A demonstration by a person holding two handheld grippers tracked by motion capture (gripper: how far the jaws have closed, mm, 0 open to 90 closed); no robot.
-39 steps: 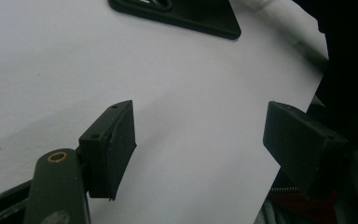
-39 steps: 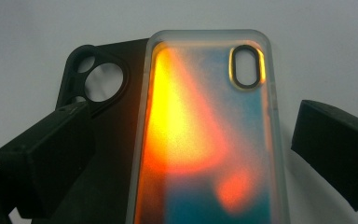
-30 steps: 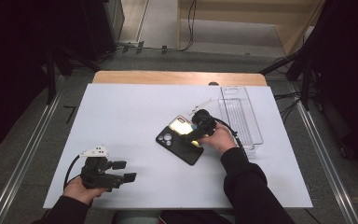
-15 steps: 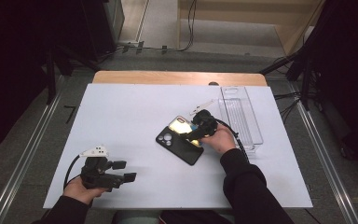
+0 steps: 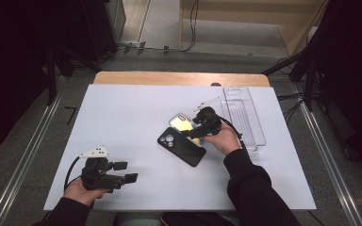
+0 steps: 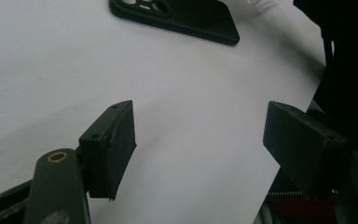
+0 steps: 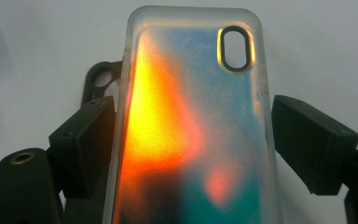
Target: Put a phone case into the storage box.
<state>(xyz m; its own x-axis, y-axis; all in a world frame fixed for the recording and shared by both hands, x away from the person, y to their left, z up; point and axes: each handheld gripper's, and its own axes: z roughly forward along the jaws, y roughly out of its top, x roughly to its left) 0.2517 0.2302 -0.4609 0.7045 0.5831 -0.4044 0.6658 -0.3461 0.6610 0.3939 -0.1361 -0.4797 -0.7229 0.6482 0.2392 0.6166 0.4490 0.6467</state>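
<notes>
While the iridescent translucent phone case (image 7: 193, 135) lies mid-table, right of centre, its long axis runs straight between the right gripper (image 7: 193, 154)'s open jaws; the left gripper (image 5: 122, 172) gapes idle at the near left.

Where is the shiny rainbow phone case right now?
In the high view the shiny case lies right of the table's middle, between the right gripper's open jaws, its edge over the black case.

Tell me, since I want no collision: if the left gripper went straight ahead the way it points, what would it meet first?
Probably bare table, then the black phone case, though depth is unclear. The left gripper is open.
</notes>
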